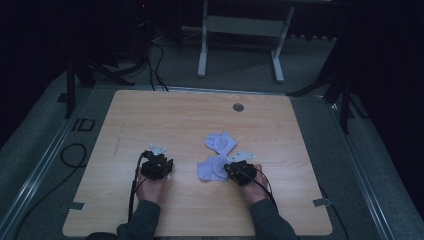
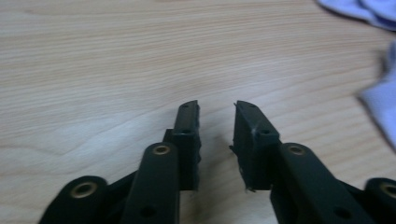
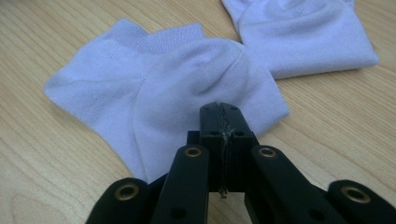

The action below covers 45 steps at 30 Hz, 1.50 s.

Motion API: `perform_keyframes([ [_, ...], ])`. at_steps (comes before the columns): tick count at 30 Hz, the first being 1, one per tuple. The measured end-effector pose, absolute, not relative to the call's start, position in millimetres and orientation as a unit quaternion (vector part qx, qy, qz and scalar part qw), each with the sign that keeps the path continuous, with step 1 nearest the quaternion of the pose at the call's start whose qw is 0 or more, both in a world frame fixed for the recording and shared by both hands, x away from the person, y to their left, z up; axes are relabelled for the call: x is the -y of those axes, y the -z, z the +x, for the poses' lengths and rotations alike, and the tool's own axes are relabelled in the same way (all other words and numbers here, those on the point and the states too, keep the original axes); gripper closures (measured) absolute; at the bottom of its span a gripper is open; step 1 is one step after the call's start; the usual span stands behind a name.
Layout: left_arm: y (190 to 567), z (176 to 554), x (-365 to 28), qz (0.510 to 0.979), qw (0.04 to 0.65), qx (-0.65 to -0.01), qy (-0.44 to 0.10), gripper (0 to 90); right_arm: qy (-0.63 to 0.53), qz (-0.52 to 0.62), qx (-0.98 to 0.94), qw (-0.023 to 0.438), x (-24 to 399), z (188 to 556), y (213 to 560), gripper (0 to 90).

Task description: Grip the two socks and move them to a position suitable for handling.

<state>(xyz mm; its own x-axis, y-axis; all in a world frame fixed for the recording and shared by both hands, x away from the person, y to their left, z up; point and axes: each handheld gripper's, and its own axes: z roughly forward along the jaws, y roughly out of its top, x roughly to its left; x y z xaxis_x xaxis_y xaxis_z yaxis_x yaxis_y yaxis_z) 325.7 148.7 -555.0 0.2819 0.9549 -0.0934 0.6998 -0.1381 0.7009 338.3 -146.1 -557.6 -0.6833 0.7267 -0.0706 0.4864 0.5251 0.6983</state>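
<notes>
Two light lavender ankle socks lie on the wooden table (image 1: 150,115). The near sock (image 1: 212,168) (image 3: 154,88) is bunched up into a peak at the tips of my right gripper (image 1: 226,169) (image 3: 219,108), which is shut on its edge. Just beyond it, the far sock (image 1: 220,142) (image 3: 303,37) lies flat. To the left, my left gripper (image 1: 160,157) (image 2: 216,109) rests low over bare wood, open with a narrow gap and nothing between its pads. In the left gripper view, the near sock (image 2: 380,100) is at the right edge and the far sock (image 2: 369,9) at the top right.
A round grey cable port (image 1: 238,107) is set into the table near its far edge. Black cables (image 1: 75,155) trail on the grey floor at the left, and a white table frame (image 1: 240,40) stands beyond the table.
</notes>
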Motion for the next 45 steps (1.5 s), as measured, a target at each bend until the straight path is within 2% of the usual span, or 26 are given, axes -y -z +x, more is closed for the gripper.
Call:
perform_keyframes([
  [2, 554.0, 324.9, -147.5, 0.731, 0.337, -0.562, -0.191, 74.5, -0.334, 0.356, -0.854, 0.18, 145.9, 338.2, 557.5, 88.9],
  [6, 548.4, 319.6, -140.6, 0.749, 0.349, -0.53, -0.19, 88.4, -0.334, 0.351, -0.856, 0.178, 142.7, 336.8, 557.6, 88.9],
  [7, 548.4, 319.6, -140.6, 0.749, 0.349, -0.53, -0.19, 89.3, -0.334, 0.351, -0.856, 0.178, 142.7, 336.8, 557.6, 88.9],
  [24, 544.1, 312.6, -118.9, 0.777, 0.382, -0.476, -0.155, 89.6, -0.335, 0.346, -0.858, 0.18, 126.5, 329.6, 558.0, 88.9],
  [45, 559.6, 308.6, -85.1, 0.823, 0.369, -0.412, -0.128, 89.7, -0.337, 0.349, -0.856, 0.178, 122.1, 328.2, 558.1, 88.9],
])
